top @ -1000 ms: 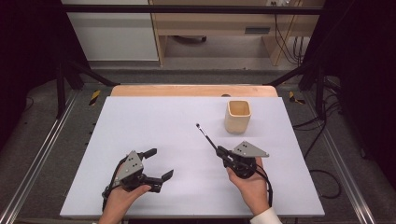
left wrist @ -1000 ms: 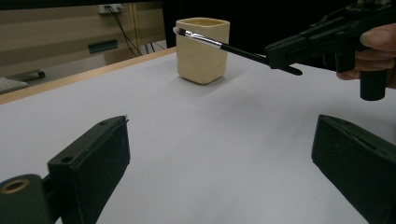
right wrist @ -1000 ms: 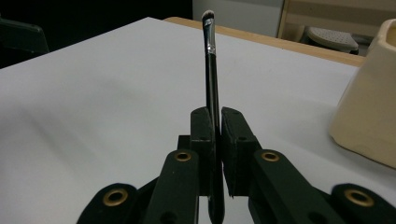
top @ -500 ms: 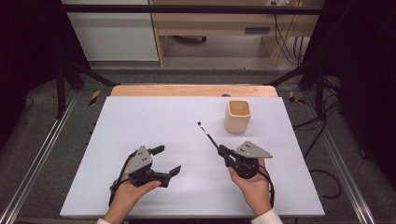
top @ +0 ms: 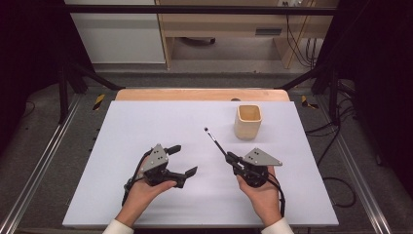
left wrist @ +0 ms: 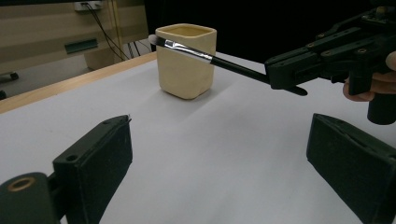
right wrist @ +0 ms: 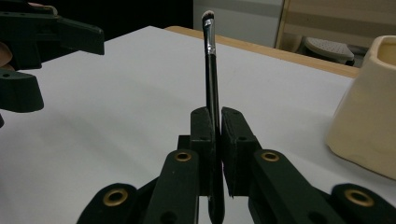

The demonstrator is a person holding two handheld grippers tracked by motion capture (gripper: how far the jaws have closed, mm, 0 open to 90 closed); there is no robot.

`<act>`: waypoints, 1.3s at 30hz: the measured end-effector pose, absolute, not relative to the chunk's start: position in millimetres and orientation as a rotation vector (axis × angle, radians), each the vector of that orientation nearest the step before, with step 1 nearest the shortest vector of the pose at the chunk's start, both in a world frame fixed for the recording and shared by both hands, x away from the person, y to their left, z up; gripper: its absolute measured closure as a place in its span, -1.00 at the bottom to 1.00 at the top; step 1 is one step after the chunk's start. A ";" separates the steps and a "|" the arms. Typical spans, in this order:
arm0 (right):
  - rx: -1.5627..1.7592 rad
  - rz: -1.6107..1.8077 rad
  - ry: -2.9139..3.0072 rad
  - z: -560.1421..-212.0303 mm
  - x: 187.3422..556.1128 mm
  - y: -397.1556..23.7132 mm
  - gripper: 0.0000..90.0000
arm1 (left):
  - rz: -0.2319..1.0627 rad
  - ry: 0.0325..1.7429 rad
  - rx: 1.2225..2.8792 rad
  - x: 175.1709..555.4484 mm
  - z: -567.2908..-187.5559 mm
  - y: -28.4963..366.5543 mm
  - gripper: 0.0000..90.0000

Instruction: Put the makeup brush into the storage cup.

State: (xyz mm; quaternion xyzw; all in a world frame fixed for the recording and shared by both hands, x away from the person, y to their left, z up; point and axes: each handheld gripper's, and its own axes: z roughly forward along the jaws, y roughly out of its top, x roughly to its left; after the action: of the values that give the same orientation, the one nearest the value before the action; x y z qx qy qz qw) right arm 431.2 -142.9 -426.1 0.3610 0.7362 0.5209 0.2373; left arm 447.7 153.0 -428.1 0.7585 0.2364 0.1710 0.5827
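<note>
Black slim makeup brush (top: 215, 143) pinched by right gripper (top: 233, 160), likely bound for cream square ceramic cup (top: 248, 121); left gripper (top: 184, 160) spread, empty.

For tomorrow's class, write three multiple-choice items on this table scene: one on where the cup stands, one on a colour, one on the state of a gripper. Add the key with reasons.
1. Where does the cup stand on the table?
A. far right part
B. near left corner
C. between the two hands

2. What colour is the cup?
A. blue
B. cream
C. red

3. What is the right gripper doing?
A. standing open with nothing in it
B. clamping the cup's rim
C. shut on a brush

Key: 1 A, the high view shows it beyond the right hand. 2 B, its walls are pale cream. 3 C, the right gripper view shows the handle pinched between the fingers; the left gripper is open.
</note>
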 end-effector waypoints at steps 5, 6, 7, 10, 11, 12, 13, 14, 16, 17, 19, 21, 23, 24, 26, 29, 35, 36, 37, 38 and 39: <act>0.987 1.432 2.018 -427.1 430.8 -140.6 0.87 | 0.393 0.531 1.756 448.2 -429.3 151.5 -0.85; 0.985 1.433 2.019 -427.2 430.5 -139.5 0.87 | 0.389 0.532 1.749 448.3 -429.9 152.2 -0.85; 0.986 1.438 2.019 -427.3 430.1 -138.1 0.87 | 0.389 0.534 1.750 448.5 -430.8 152.8 -0.84; 0.967 1.448 2.025 -428.5 429.6 -133.4 0.87 | 0.381 0.529 1.756 447.2 -434.0 155.6 -0.84; 0.960 1.447 2.032 -428.8 429.4 -131.4 0.87 | 0.379 0.530 1.759 446.7 -435.3 157.1 -0.84; 0.953 1.448 2.033 -429.2 429.1 -129.2 0.87 | 0.380 0.535 1.756 446.4 -436.7 158.4 -0.84; 0.945 1.448 2.038 -429.4 428.8 -127.2 0.87 | 0.381 0.538 1.753 445.7 -437.7 159.9 -0.84; 0.937 1.450 2.042 -429.8 428.5 -125.4 0.87 | 0.382 0.541 1.746 445.1 -438.3 161.4 -0.83; 0.924 1.455 2.049 -430.2 427.8 -122.2 0.87 | 0.377 0.543 1.735 444.0 -438.3 163.3 -0.81; 0.924 1.457 2.052 -430.3 427.4 -120.8 0.87 | 0.378 0.539 1.734 443.6 -438.1 164.0 -0.81; 0.908 1.465 2.057 -430.5 426.3 -118.1 0.87 | 0.367 0.539 1.728 442.7 -437.8 164.3 -0.81; 0.905 1.471 2.057 -430.6 425.8 -117.1 0.87 | 0.361 0.522 1.739 441.8 -438.0 163.9 -0.81; 0.893 1.480 2.059 -431.1 425.3 -114.9 0.87 | 0.318 0.507 1.723 440.6 -438.1 163.2 -0.81; 0.887 1.484 2.061 -431.4 425.0 -113.7 0.87 | 0.317 0.500 1.721 439.9 -437.9 162.8 -0.81; 0.873 1.488 2.070 -432.4 424.3 -111.1 0.87 | 0.316 0.492 1.725 438.8 -436.7 163.1 -0.80; 0.860 1.497 2.076 -433.2 423.0 -106.9 0.87 | 0.299 0.509 1.694 439.6 -435.9 165.6 -0.79; 0.837 1.521 2.085 -434.3 421.7 -102.9 0.87 | 0.295 0.528 1.688 440.3 -438.8 169.4 -0.76; 0.832 1.524 2.086 -434.5 421.7 -102.6 0.87 | 0.289 0.533 1.683 440.4 -439.3 169.8 -0.75; 0.830 1.526 2.086 -434.6 421.6 -102.2 0.87 | 0.290 0.538 1.681 440.5 -439.6 170.3 -0.75; 0.829 1.530 2.085 -434.6 421.5 -101.9 0.87 | 0.292 0.544 1.680 440.6 -440.0 170.6 -0.73; 0.828 1.530 2.085 -434.4 421.2 -101.5 0.87 | 0.295 0.546 1.682 440.9 -440.3 171.1 -0.72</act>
State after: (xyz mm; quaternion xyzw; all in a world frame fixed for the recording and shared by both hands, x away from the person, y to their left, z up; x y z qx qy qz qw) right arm 421.2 -101.5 -434.4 0.2980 0.7505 0.5507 0.2114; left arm 440.9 171.1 -440.3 0.7329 0.2380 0.1285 0.6242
